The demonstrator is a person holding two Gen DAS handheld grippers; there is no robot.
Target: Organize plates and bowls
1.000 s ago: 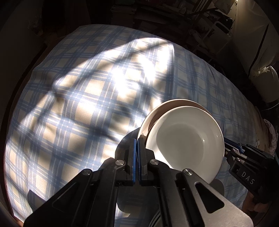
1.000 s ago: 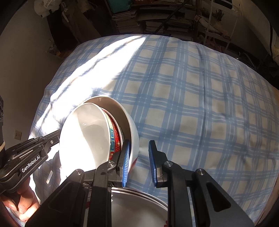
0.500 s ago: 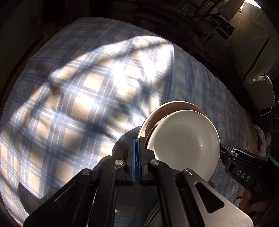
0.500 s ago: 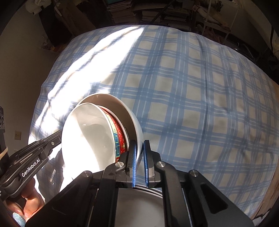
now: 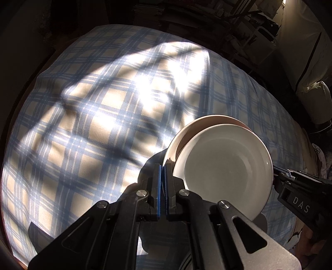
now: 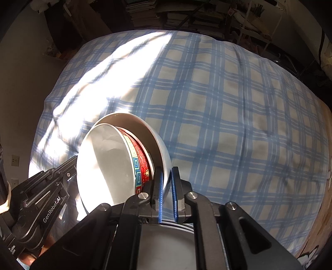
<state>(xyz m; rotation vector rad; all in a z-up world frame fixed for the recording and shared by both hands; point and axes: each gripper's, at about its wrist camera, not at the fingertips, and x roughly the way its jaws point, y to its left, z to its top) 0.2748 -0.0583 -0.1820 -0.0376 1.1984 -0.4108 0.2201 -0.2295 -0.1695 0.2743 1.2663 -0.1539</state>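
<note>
A stack of nested bowls is held tilted above a blue plaid cloth (image 5: 93, 128). The outer white bowl (image 6: 159, 145) holds a red-and-blue patterned bowl (image 6: 141, 164), with a white inner bowl (image 5: 224, 172) in front. My left gripper (image 5: 165, 187) is shut on the outer bowl's rim at the left side. My right gripper (image 6: 167, 191) is shut on the outer bowl's rim on the opposite side. Each gripper shows in the other's view: the right one (image 5: 300, 195) and the left one (image 6: 41, 199).
A stack of plates (image 6: 166, 243) lies just below the right gripper, with its edge in the left wrist view (image 5: 186, 261). Shelves with stacked papers (image 6: 186, 14) stand behind the covered surface. A wooden edge (image 6: 319, 224) shows at the right.
My right gripper has gone from open to shut on the outer bowl's rim. The bowl stack has lifted and tilted a little with both grippers.
</note>
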